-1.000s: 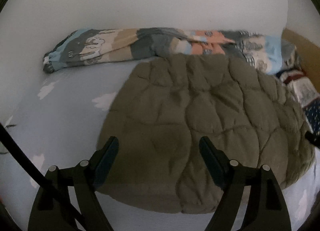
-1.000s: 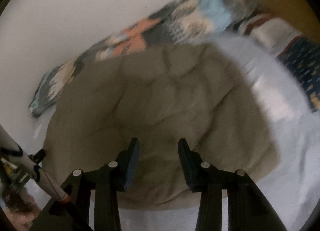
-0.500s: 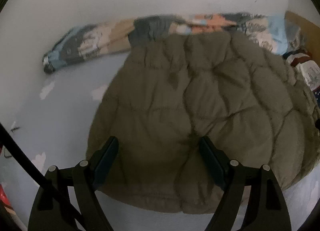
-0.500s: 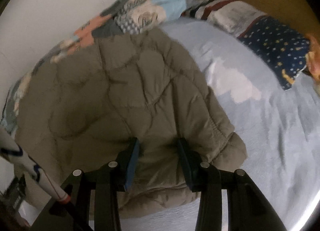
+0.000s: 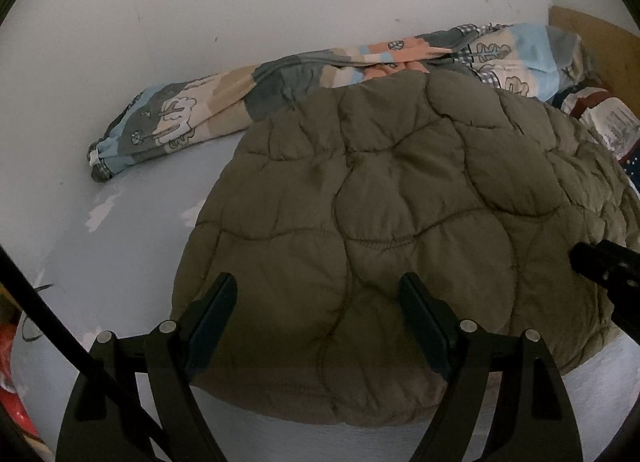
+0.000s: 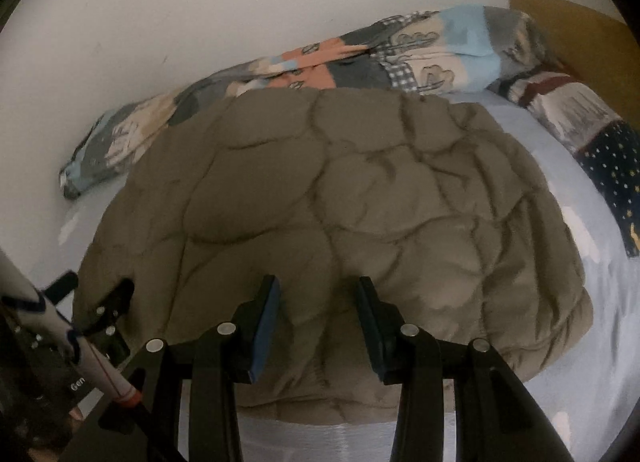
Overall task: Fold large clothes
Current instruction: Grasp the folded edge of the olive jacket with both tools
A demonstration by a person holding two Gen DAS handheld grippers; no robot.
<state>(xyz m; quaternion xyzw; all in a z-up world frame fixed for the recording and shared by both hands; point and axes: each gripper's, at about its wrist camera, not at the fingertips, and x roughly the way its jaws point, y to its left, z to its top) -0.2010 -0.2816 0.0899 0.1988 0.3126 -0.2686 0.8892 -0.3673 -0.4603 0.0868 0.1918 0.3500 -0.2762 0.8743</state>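
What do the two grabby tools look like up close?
Both tools are black, with two flat fingers on forked arms dotted with shiny silver bolts. The left tool has dark teal pads and a black cable beside it. The right tool has blue pads.

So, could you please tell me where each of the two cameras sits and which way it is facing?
Left wrist: rides the left tongs, facing the wall across the olive quilted jacket; its own open fingers show, with the right tongs' tip at the right edge.
Right wrist: rides the right tongs, low over the jacket's near hem; open fingers, with the left tongs at lower left.
Shared: jacket, patchwork blanket, light blue sheet.
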